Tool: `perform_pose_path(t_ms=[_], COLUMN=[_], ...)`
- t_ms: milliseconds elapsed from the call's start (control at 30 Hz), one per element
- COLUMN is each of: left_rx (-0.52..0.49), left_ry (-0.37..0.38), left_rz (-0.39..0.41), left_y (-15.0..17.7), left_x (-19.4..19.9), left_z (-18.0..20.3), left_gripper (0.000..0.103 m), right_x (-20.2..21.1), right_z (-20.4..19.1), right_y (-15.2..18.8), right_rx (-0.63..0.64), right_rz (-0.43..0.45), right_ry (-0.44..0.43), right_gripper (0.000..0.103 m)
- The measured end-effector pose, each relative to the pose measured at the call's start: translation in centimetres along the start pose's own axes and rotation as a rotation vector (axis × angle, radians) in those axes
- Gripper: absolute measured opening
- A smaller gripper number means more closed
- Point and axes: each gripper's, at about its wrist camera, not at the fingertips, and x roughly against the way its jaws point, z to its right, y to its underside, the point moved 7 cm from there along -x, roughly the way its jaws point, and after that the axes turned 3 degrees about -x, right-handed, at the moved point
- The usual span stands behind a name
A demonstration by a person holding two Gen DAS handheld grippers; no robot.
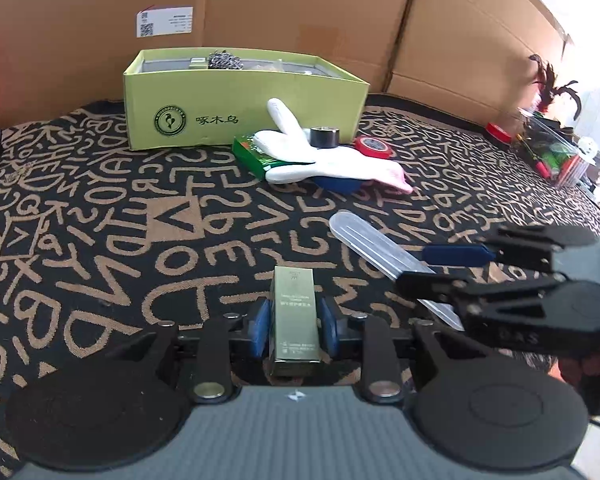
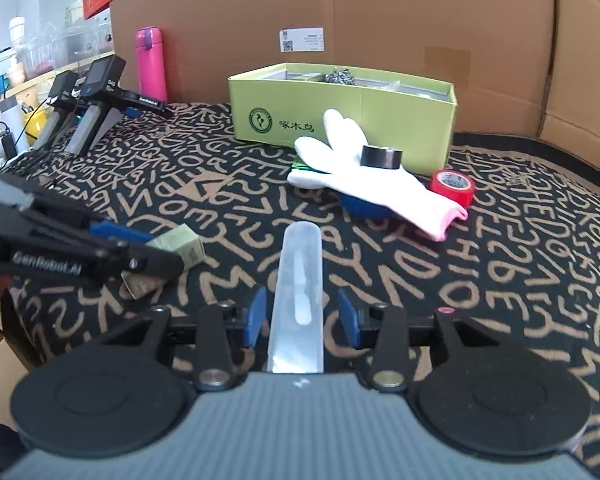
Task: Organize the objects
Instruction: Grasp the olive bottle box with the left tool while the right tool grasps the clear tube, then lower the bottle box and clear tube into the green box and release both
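My left gripper is shut on a small olive-gold carton, held upright between the blue pads; the right wrist view shows that gripper with the carton above the patterned cloth. A clear plastic case runs lengthwise between the pads of my right gripper, with a gap on each side, so the jaws stand open. The left wrist view shows the case passing between the right gripper's fingers. A lime-green open box stands at the back.
In front of the box lie a white glove, a black tape roll, a red tape roll, a green packet and a blue object. Cardboard walls close the back. A pink flask and spare grippers stand far left.
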Motion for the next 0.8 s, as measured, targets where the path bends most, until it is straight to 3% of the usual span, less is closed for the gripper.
perform_pose_path(t_ms=[300, 400, 567, 800], left_rx=[0.016, 0.020, 0.037, 0.024], left_ry=[0.015, 0.027, 0.037, 0.047], left_rz=[0.000, 0.001, 0.008, 0.112], left_y=[0.1, 0.0, -0.5, -5.0], left_x=[-0.4, -0.6, -0.4, 1.5], left_z=[-0.6, -0.7, -1.4, -2.8], left_gripper=[0.029, 0.027, 0.023, 0.023], right_x=[-1.3, -1.5, -1.6, -0.2], right_z=[-0.5, -0.5, -0.5, -0.8], right_y=[0.1, -0.1, -0.6, -4.7], right_rx=[-0.012, -0.015, -0.030, -0.053], right_rz=[-0.022, -0.023, -0.021, 0.059], right_ry=[-0.001, 0.009, 0.000, -0.068], right_gripper=[0.040, 0.027, 0.027, 0.027])
